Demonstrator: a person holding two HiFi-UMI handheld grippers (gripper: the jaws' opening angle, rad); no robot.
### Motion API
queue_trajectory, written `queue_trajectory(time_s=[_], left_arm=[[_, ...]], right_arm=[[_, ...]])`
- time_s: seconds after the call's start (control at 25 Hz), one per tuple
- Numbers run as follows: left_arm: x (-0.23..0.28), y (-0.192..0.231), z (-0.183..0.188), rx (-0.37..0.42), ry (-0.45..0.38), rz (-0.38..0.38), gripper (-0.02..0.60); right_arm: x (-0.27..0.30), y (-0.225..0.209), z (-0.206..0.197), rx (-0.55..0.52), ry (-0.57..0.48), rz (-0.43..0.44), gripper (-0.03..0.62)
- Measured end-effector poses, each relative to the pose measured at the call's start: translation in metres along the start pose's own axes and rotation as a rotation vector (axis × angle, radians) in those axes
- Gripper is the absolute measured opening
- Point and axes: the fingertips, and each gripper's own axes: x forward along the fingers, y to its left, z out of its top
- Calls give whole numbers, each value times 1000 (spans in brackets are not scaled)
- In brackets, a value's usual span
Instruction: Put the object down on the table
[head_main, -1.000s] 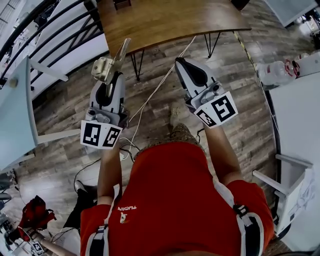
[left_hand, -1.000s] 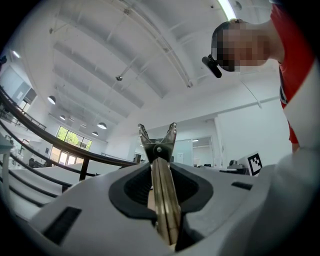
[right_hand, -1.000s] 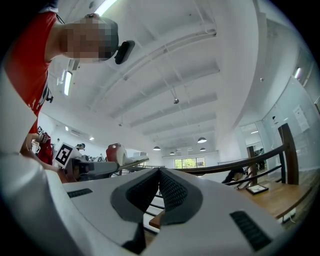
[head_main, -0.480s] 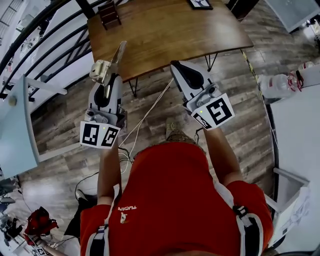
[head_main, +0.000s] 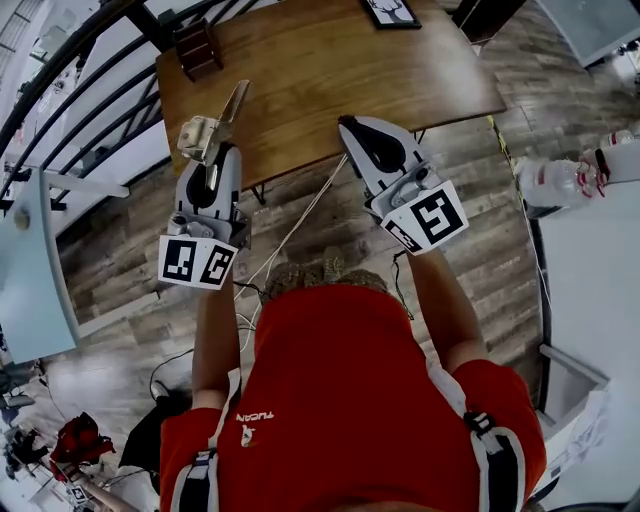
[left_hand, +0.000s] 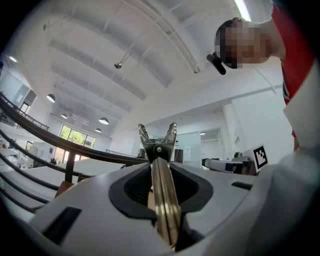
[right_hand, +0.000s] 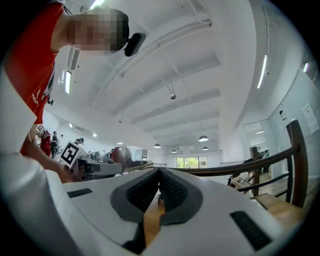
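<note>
Metal tool (head_main: 207, 134), lower end hidden between left tongs (head_main: 213, 166)

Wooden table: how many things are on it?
2: a small dark object near its left corner, a framed picture at the far edge; more may lie out of view.

We see a small dark wooden rack (head_main: 197, 47) on the brown wooden table's (head_main: 330, 70) far-left corner. At the table's near edge hang the left gripper (head_main: 212, 170), clasping a silvery metal folding tool (head_main: 205, 133), and the right gripper (head_main: 347, 124).
</note>
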Motion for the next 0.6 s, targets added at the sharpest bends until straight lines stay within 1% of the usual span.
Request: queue_trajectory(time_s=[0.2,0.44,0.6], left_arm=[[17,14,-16,-3,29,-3,91],[62,41,-49,-12,88,-48,91],[101,68,-71,-20,133,-74,91]], right_arm=[[11,-12,-15,10,22,-17,25],[38,-45,-44,21,73,-55,25],[67,-75,-64,25,110,-84,25]])
